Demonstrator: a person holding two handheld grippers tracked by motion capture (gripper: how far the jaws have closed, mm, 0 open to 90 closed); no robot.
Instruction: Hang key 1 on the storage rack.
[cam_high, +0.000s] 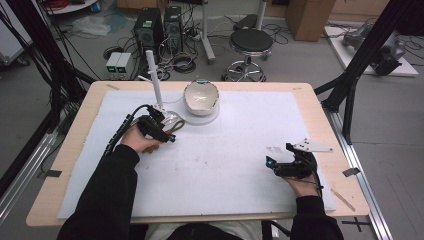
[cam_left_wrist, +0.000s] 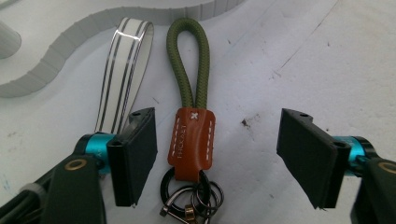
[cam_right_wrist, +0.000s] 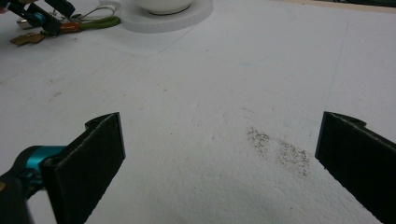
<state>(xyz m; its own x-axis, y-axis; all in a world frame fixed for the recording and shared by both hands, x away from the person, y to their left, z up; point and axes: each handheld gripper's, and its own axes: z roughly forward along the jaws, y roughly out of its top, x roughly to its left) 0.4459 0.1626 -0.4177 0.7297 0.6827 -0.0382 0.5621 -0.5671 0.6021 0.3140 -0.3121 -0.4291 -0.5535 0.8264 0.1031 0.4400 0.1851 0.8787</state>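
A keychain (cam_left_wrist: 191, 140) lies flat on the white foam mat: an olive-green cord loop, a brown stitched leather tab and dark metal rings at its near end. My left gripper (cam_left_wrist: 217, 121) is open, one jaw on each side of the leather tab, touching nothing. In the high view the left gripper (cam_high: 169, 134) is at the mat's left, with the keychain (cam_high: 176, 125) just beyond it. My right gripper (cam_right_wrist: 222, 126) stands open over bare mat with nothing between its jaws, and in the high view the right gripper (cam_high: 272, 165) is near the mat's right front.
A white bowl (cam_high: 201, 96) on a round white base stands at the back centre. A white post stand (cam_high: 154, 80) rises left of it. A white striped strap (cam_left_wrist: 123, 70) lies beside the cord loop. Dark specks (cam_right_wrist: 280, 151) mark the mat.
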